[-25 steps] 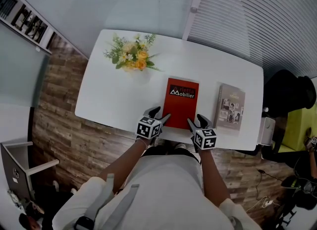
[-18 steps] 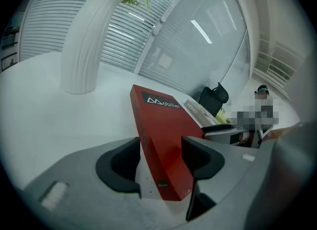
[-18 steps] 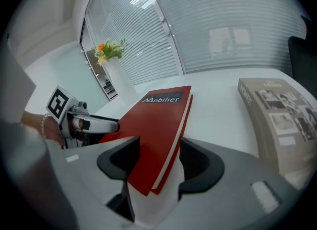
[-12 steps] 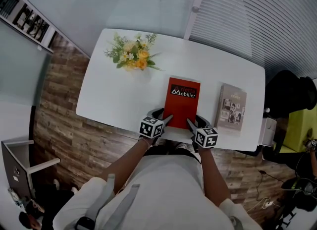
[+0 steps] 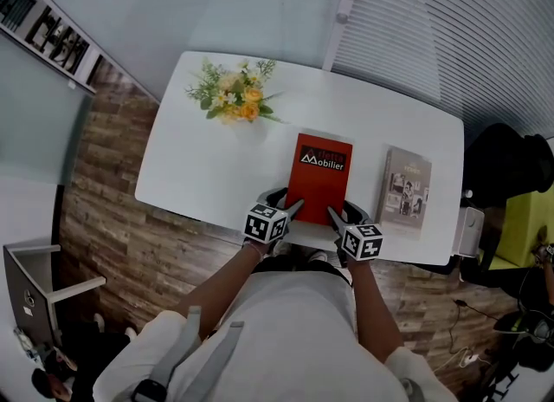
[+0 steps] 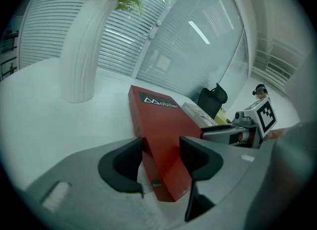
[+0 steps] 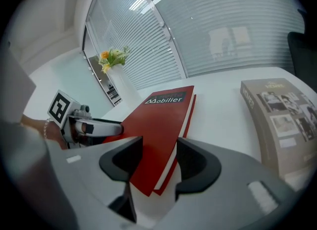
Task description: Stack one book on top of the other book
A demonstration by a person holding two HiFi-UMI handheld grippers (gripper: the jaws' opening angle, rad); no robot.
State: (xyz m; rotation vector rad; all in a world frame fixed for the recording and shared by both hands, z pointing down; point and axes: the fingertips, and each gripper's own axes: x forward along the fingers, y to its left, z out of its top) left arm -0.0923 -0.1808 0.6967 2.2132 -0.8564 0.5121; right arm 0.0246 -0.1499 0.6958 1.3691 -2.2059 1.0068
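Observation:
A red book (image 5: 320,179) lies on the white table (image 5: 208,175), near its front edge. A grey book (image 5: 404,188) lies flat to its right, apart from it. My left gripper (image 5: 288,203) is at the red book's near left corner, my right gripper (image 5: 340,210) at its near right corner. Both pairs of jaws have just been closing. In the left gripper view the red book (image 6: 163,140) has its corner between the pads of the left gripper (image 6: 161,147), which press on it. In the right gripper view the right gripper (image 7: 159,149) is shut on the other corner of the red book (image 7: 161,120) in the same way.
A white vase with yellow flowers (image 5: 232,101) stands at the table's far left. A black chair (image 5: 506,162) sits beyond the table's right end. Window blinds run behind the table. Wooden floor lies to the left.
Both grippers have edged in on the red book's near corners and their jaws have narrowed onto it. Both books lie where they were.

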